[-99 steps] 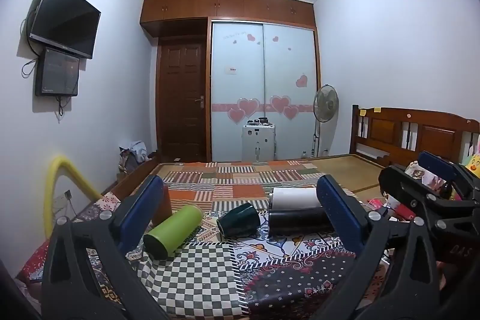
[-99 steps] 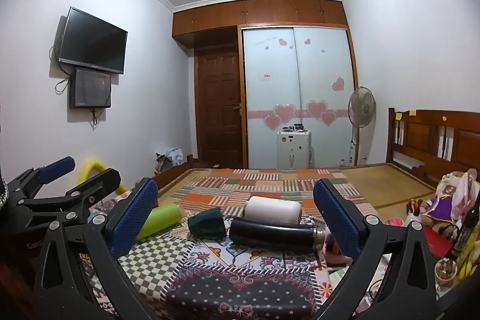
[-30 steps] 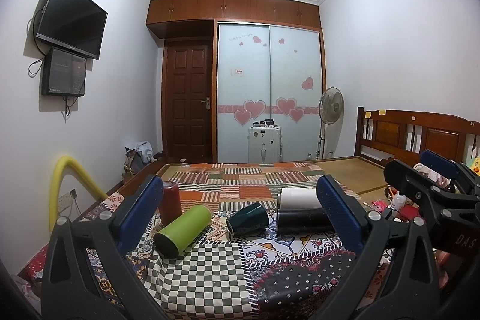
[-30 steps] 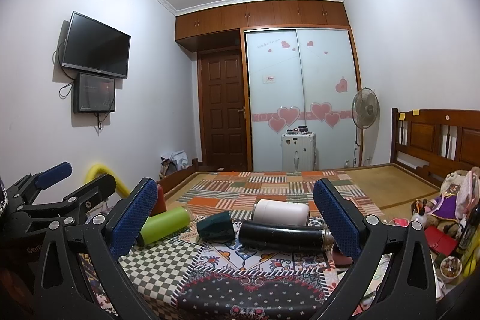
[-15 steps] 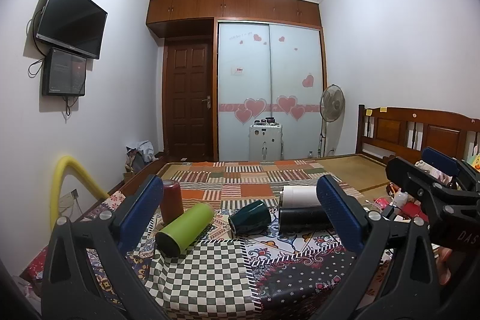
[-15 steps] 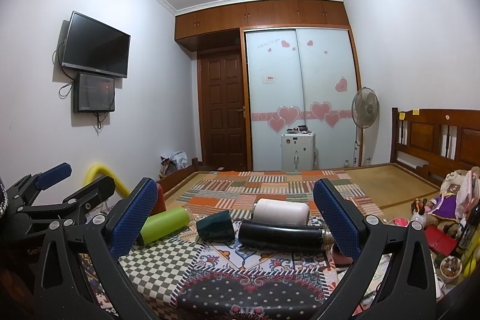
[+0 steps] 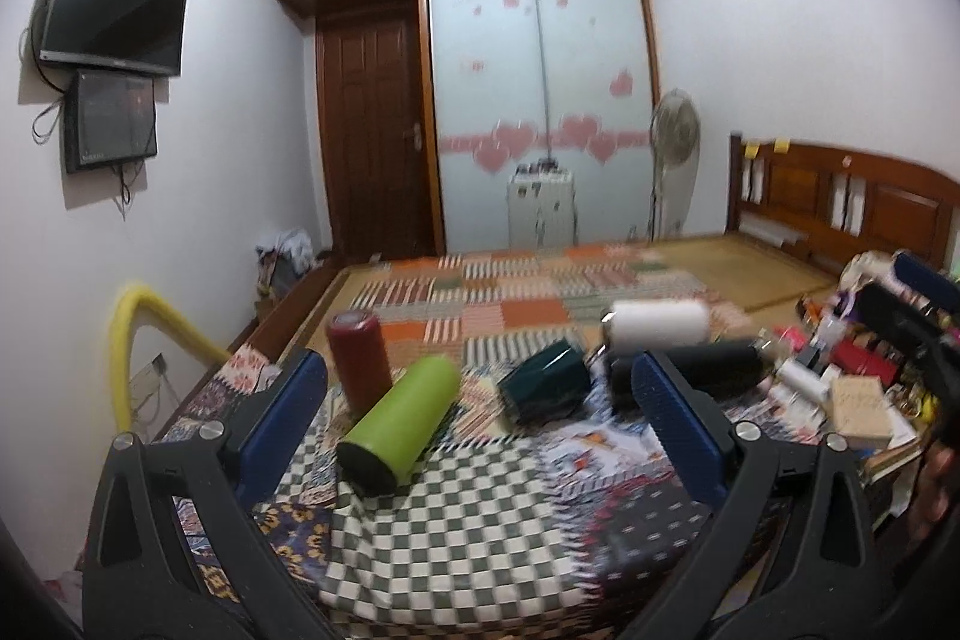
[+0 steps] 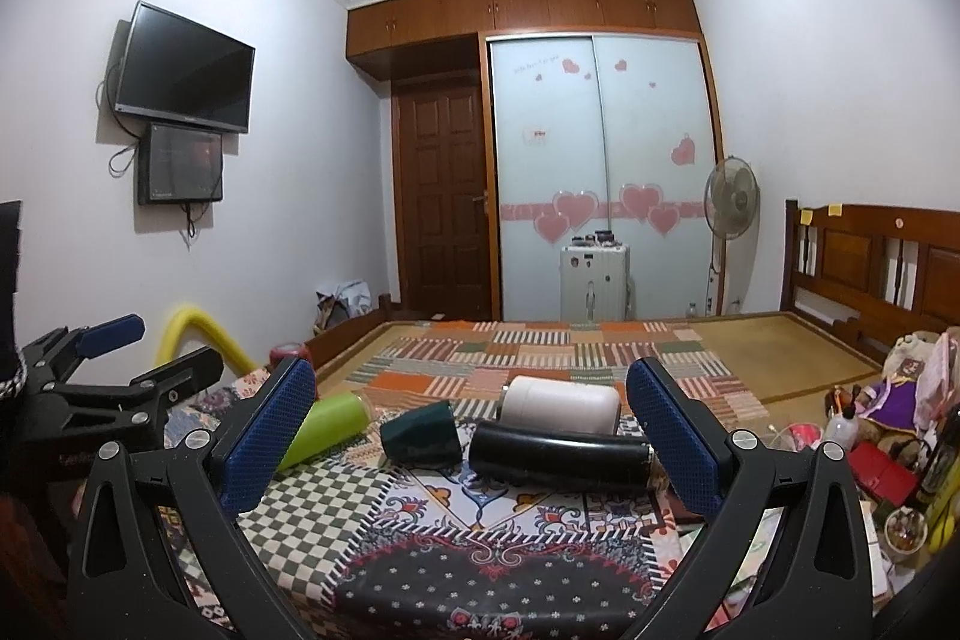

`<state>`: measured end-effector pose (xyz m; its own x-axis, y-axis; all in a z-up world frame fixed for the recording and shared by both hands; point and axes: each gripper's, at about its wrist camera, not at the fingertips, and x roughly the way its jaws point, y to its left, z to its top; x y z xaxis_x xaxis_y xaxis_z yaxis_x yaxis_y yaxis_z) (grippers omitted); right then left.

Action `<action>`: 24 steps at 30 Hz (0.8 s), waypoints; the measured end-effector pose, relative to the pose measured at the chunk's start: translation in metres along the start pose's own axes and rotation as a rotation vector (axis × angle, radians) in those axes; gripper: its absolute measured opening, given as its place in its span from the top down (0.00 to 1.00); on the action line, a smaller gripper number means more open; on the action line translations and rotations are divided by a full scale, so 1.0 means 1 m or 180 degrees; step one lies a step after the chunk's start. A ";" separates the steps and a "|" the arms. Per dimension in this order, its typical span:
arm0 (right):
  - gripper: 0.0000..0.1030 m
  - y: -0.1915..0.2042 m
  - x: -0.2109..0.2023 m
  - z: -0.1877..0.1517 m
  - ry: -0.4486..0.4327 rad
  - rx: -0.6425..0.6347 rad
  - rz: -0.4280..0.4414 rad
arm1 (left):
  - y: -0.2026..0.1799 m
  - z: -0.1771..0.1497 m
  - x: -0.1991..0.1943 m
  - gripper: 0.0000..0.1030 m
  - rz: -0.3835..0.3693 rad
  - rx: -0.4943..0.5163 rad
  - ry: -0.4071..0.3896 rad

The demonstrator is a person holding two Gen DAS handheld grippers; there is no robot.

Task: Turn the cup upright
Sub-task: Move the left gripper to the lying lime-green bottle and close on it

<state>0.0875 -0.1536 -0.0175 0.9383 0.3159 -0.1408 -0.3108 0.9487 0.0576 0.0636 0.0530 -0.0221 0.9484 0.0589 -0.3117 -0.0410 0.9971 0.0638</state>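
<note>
A dark green cup (image 7: 545,388) lies on its side on the patterned cloth; it also shows in the right wrist view (image 8: 422,439). A lime green bottle (image 7: 399,423) (image 8: 324,423), a black bottle (image 7: 690,373) (image 8: 558,454) and a white bottle (image 7: 654,322) (image 8: 561,405) lie beside it. A dark red bottle (image 7: 358,361) stands upright behind the lime one. My left gripper (image 7: 480,424) is open and empty, short of the lime bottle. My right gripper (image 8: 471,436) is open and empty, short of the cup and black bottle.
The cloth-covered table (image 8: 420,550) stands in front of a bed with a patchwork mat (image 8: 540,346). Clutter of small items (image 7: 840,376) sits at the right. A yellow foam tube (image 7: 129,340) curves at the left. The left gripper's body (image 8: 102,388) shows in the right wrist view.
The left gripper has tilted down and moved closer to the lime bottle; its view is blurred by motion. The right gripper has barely moved. Both stay open.
</note>
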 end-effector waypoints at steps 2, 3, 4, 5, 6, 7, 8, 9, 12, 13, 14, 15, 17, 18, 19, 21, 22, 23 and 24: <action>0.00 -0.003 0.011 -0.002 0.0056 0.0008 0.0001 | 0.009 -0.001 0.018 0.08 0.0038 0.0029 0.0153; 0.00 -0.004 0.017 -0.003 0.0084 0.0013 0.0000 | 0.014 -0.002 0.027 0.09 0.0045 0.0035 0.0236; 0.00 -0.005 0.022 -0.004 0.0111 0.0021 -0.0002 | 0.019 -0.003 0.037 0.10 0.0042 0.0038 0.0310; 0.00 -0.006 0.028 -0.006 0.0138 0.0026 -0.0004 | 0.024 -0.004 0.047 0.11 0.0039 0.0045 0.0382; 0.00 -0.008 0.034 -0.007 0.0169 0.0027 -0.0005 | 0.028 -0.006 0.058 0.11 0.0047 0.0058 0.0442; 0.00 -0.008 0.038 -0.008 0.0197 0.0029 -0.0001 | 0.031 -0.007 0.068 0.11 0.0054 0.0078 0.0507; 0.00 -0.008 0.044 -0.009 0.0227 0.0030 0.0005 | 0.035 -0.009 0.078 0.13 0.0052 0.0098 0.0582; 0.00 -0.009 0.050 -0.010 0.0258 0.0032 0.0008 | 0.039 -0.011 0.091 0.14 0.0044 0.0113 0.0677; 0.00 -0.009 0.066 -0.013 0.0339 0.0009 0.0013 | 0.049 -0.017 0.128 0.18 0.0039 0.0147 0.0949; 0.00 -0.008 0.071 -0.014 0.0361 -0.0012 0.0004 | 0.053 -0.019 0.142 0.18 0.0032 0.0166 0.1041; 0.00 -0.007 0.075 -0.016 0.0377 -0.0034 -0.0004 | 0.055 -0.019 0.150 0.19 0.0024 0.0181 0.1104; 0.00 -0.007 0.080 -0.017 0.0396 -0.0050 -0.0012 | 0.058 -0.022 0.164 0.19 0.0001 0.0189 0.1196; 0.00 -0.006 0.087 -0.019 0.0447 -0.0070 -0.0006 | 0.062 -0.024 0.182 0.19 -0.0061 0.0199 0.1339; 0.00 -0.005 0.090 -0.020 0.0470 -0.0073 0.0004 | 0.064 -0.026 0.193 0.19 -0.0094 0.0212 0.1431; 0.00 -0.005 0.092 -0.022 0.0489 -0.0075 0.0012 | 0.067 -0.027 0.204 0.19 -0.0107 0.0229 0.1527; 0.00 -0.005 0.098 -0.023 0.0533 -0.0091 0.0026 | 0.069 -0.030 0.220 0.19 -0.0129 0.0260 0.1696; 0.00 -0.005 0.099 -0.025 0.0542 -0.0099 0.0027 | 0.072 -0.033 0.230 0.19 -0.0131 0.0256 0.1796; 0.00 -0.004 0.101 -0.026 0.0553 -0.0106 0.0035 | 0.074 -0.035 0.237 0.19 -0.0146 0.0244 0.1868; 0.00 -0.004 0.103 -0.027 0.0567 -0.0109 0.0043 | 0.076 -0.036 0.243 0.19 -0.0174 0.0225 0.1942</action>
<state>0.1810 -0.1247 -0.0588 0.8932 0.3226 -0.3134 -0.3311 0.9432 0.0273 0.2794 0.1448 -0.1276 0.5967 0.0452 -0.8012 0.0434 0.9951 0.0884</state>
